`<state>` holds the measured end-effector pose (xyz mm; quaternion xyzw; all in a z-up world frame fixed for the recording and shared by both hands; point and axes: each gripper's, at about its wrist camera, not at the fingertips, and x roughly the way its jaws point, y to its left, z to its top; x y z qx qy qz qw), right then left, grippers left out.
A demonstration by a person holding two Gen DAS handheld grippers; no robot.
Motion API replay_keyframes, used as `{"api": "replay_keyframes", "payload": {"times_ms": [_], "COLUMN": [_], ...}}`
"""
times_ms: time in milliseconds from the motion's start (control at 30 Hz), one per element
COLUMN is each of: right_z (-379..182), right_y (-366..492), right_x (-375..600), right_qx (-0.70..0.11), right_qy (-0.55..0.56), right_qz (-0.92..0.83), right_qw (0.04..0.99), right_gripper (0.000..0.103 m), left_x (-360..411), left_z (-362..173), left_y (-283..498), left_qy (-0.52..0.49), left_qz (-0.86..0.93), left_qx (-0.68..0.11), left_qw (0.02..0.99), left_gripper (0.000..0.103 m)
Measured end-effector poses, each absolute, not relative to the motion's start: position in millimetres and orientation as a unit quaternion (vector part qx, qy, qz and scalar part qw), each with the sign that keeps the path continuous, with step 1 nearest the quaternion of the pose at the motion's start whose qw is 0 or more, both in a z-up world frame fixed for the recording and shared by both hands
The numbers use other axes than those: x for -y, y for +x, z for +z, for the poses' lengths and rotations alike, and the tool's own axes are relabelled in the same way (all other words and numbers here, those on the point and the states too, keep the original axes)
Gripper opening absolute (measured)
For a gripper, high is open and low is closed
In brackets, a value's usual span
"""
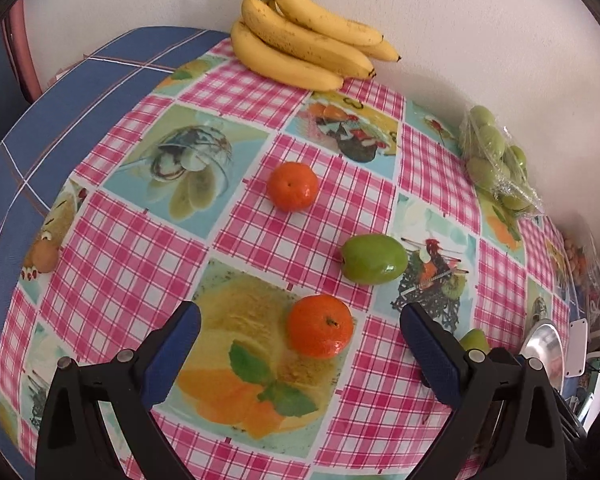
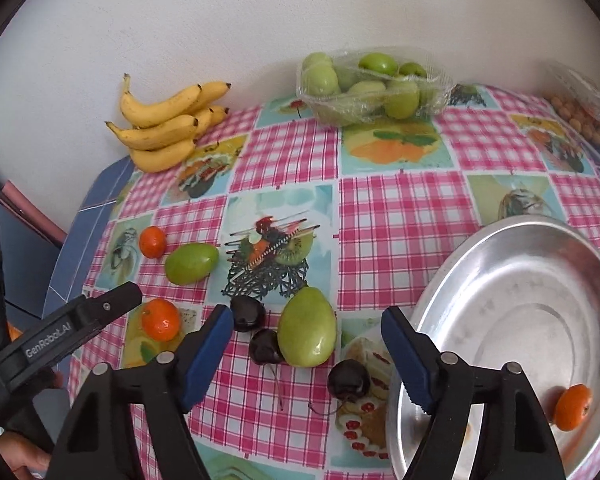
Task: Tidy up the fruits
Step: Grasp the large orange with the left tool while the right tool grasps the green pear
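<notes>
The left gripper [image 1: 300, 322] is released and empty, jaws straddling the near mandarin [image 1: 320, 326] on the tablecloth [image 1: 112, 248]: judged step, pick-up. The right gripper [image 2: 308, 322] is also spread, holding nothing, above the cherries [image 2: 266, 346]. Next: descend, clamp, carry to the metal bowl [image 2: 480, 264], which holds one mandarin [image 2: 573, 407]. Farther off lie a second mandarin [image 1: 292, 186] and the bananas [image 1: 300, 36].

A tabletop [image 2: 400, 200] covered in a pink-checked oilcloth printed with dessert and fruit pictures stands against a plain white wall [image 2: 260, 20] in soft, even light. Beneath the oilcloth's edge shows a blue plaid cloth [image 1: 60, 92], and a pinkish curved chair frame [image 1: 18, 48] stands beside the wall.
</notes>
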<state>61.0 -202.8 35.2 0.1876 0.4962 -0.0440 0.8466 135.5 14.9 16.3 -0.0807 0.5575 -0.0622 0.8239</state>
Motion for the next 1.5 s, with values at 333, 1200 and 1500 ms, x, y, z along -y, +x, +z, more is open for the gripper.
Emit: {"api": "replay_keyframes", "payload": {"times_ms": [333, 1200, 1500], "right_z": [12, 42, 40], "right_y": [78, 69, 54], "right_x": [195, 205, 221], "right_qx": [-0.519, -0.522, -0.535], "right_qy": [0.176, 0.203, 0.213], "right_qz": [-0.049, -0.067, -0.090], "right_qw": [0.835, 0.826, 0.813], "right_gripper": [0.052, 0.042, 0.042], "left_x": [-11, -4, 7], "left_z": [-7, 56, 60], "left_y": [147, 134, 120], "left_qy": [-0.089, -0.088, -0.078], "left_qz": [-0.078, -0.119, -0.123], "left_qx": [-0.583, -0.534, -0.536], "left_qw": [0.804, 0.832, 0.832], "left_gripper": [0.061, 0.040, 0.040]}}
